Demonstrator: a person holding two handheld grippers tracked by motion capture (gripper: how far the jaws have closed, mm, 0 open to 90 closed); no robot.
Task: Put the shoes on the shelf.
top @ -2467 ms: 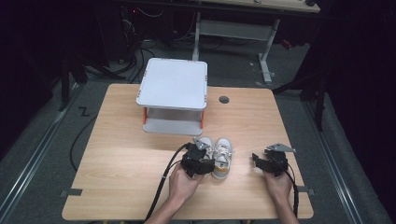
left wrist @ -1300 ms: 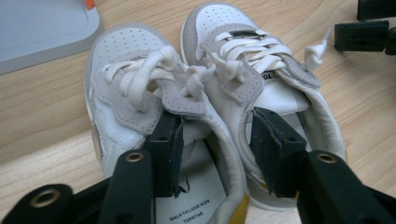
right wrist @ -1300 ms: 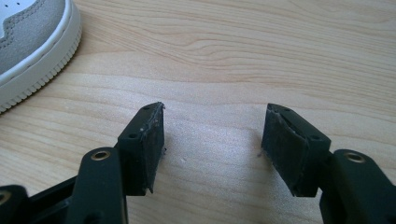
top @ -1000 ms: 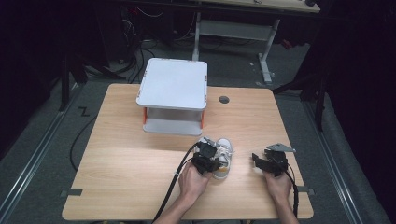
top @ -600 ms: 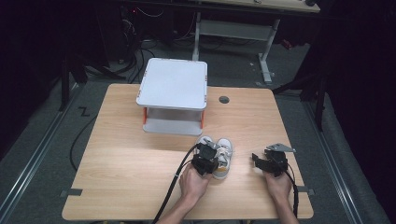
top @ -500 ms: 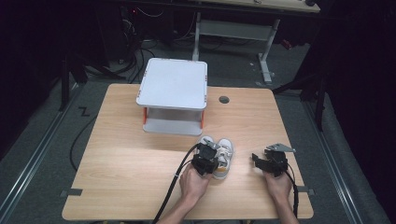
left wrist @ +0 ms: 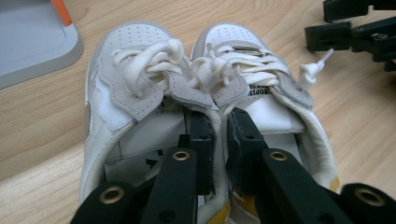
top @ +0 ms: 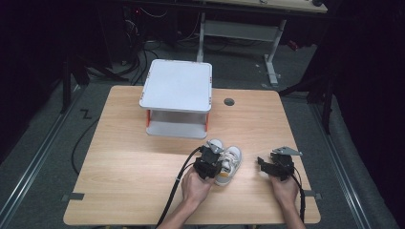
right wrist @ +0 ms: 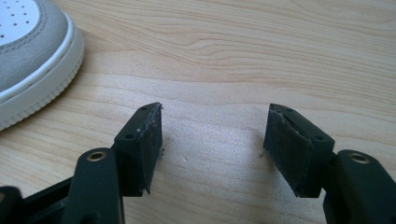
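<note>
A pair of small white sneakers (top: 229, 161) with grey trim stands side by side on the wooden table (top: 119, 157), toes towards the far edge. My left gripper (left wrist: 219, 135) comes in over the heels, one jaw inside each shoe. It is shut on the two inner walls, pinching them together. In the left gripper view the left shoe (left wrist: 126, 88) and the right shoe (left wrist: 252, 56) have loose white laces. My right gripper (right wrist: 212, 128) rests open just above the tabletop, right of the sneakers, with nothing between its pads. One toe cap (right wrist: 28, 46) shows at its upper left.
A white two-level shelf (top: 176, 86) with orange posts stands behind the sneakers at the table's middle back; its grey base (left wrist: 32, 37) is close to the left shoe. A dark cable hole (top: 229, 101) lies right of the shelf. The left gripper's cable trails off the front edge.
My left gripper has shifted a little to the right, from the left side of the sneakers onto their heels. In the last second nothing visibly moved. The right gripper has stayed put.
</note>
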